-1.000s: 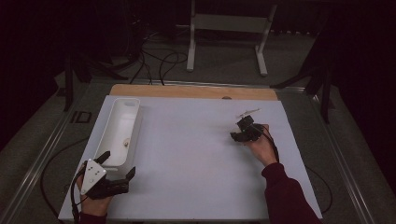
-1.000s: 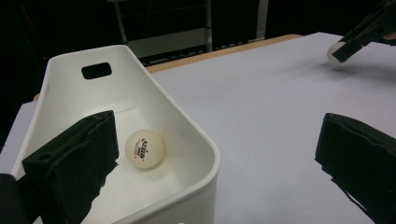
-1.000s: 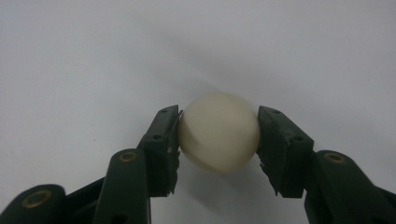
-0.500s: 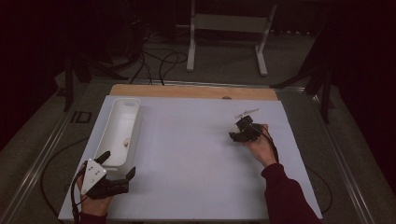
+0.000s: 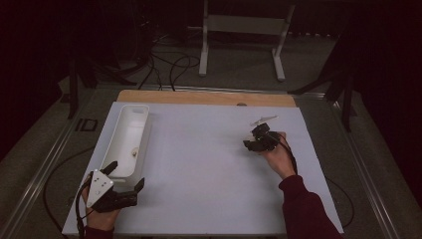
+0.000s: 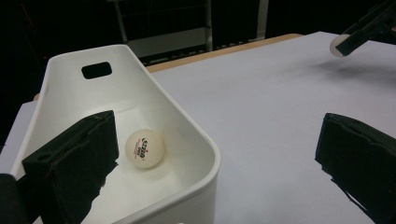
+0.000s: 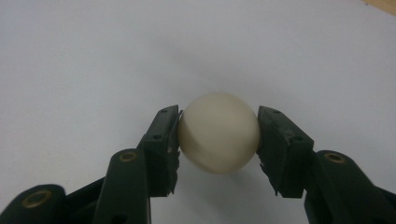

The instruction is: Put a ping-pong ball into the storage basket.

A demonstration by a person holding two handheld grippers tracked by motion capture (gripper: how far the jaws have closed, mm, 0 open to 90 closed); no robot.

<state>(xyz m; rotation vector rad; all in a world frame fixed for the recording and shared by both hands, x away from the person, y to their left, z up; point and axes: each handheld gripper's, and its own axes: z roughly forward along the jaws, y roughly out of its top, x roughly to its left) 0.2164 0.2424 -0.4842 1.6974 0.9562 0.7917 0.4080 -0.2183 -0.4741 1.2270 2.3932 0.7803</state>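
My right gripper (image 7: 218, 115) is shut on a white ping-pong ball (image 7: 218, 133), which sits squarely between its two pads just above the white table. In the high view this gripper (image 5: 253, 144) is at the right of the table. The left gripper view catches it far off (image 6: 369, 25) with the held ball (image 6: 337, 45) at its tip. My left gripper (image 5: 125, 174) stands open at the near end of a long white bin (image 5: 144, 133), with nothing between its jaws. A second ping-pong ball (image 6: 144, 148) with a printed logo lies inside the bin (image 6: 187, 116).
The white table top (image 5: 199, 164) spreads between the two hands, with a wooden strip (image 5: 199, 97) along its far edge. Beyond the table are cables and a metal stand (image 5: 239, 30) on a dark floor.
The right gripper with its ball has edged slightly to the left. The left gripper has stayed where it was.
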